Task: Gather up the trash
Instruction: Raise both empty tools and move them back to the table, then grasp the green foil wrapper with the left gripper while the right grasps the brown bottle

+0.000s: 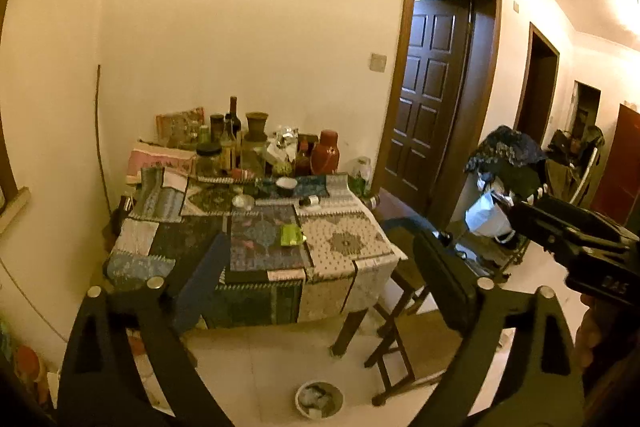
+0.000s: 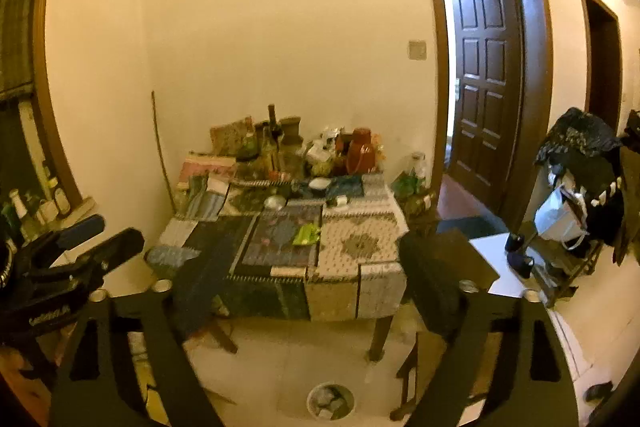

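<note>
1. The left gripper [image 1: 320, 275] is held up in the air on the near side of the tabletop [image 1: 344, 239], its two fingers spread wide with nothing between them.
2. The right gripper [image 2: 304, 267] hangs at much the same height just to its right, fingers equally wide apart and empty; its dark body also shows at the right edge of the left wrist view.
3. A green wrapper [image 1: 292, 235] lies loose near the middle of the patchwork-covered tabletop, well apart from both grippers.
4. A small round bin [image 1: 319, 399] stands on the pale floor just in front of the tabletop's near edge; crumpled pale scraps lie inside it.
5. Bottles, jars and a red flask [image 1: 325, 151] crowd the far side of the tabletop against the wall.
6. A small white bowl [image 1: 286, 183] sits just in front of that clutter.
7. To the right, a dark panelled door [image 1: 428, 95] stands ajar.
</note>
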`<state>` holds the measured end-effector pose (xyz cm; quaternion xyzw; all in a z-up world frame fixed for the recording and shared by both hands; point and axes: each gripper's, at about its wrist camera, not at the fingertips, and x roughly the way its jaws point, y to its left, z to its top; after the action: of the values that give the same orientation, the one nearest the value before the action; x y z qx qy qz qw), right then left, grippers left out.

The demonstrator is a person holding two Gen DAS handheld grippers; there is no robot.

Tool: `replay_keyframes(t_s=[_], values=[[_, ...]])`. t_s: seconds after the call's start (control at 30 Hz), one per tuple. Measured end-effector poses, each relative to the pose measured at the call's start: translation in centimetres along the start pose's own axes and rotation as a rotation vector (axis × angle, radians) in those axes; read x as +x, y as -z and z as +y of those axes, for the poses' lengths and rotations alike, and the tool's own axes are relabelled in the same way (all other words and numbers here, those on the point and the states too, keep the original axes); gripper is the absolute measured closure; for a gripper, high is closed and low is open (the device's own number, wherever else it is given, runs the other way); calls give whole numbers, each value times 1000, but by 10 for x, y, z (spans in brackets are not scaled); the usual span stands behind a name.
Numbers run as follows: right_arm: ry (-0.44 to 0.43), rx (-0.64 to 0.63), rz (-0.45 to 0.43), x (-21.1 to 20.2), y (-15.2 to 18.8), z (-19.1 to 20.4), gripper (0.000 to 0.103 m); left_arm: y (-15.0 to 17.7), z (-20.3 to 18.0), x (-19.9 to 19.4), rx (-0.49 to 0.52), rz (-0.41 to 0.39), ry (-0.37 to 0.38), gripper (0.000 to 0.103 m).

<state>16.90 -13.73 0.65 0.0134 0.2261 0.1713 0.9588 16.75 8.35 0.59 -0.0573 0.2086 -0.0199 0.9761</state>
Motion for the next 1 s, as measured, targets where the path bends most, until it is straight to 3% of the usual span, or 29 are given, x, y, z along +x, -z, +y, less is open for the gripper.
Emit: replay_keyframes(t_s=[0.07,0.27,0.7,1.0], values=[[10,9,-20,3,-3,-3,3,-3,1,9,3,1,-5,5],[9,22,-12,47,-14,-22,3,-12,1,56,4,23,-33,5],[-38,-18,17,140,-73,-75,3,-70,-16,195,-41,46,-107,5],[-72,-41,70,212,-99,-108,3,-78,-14,289,-94,143,-173,5]])
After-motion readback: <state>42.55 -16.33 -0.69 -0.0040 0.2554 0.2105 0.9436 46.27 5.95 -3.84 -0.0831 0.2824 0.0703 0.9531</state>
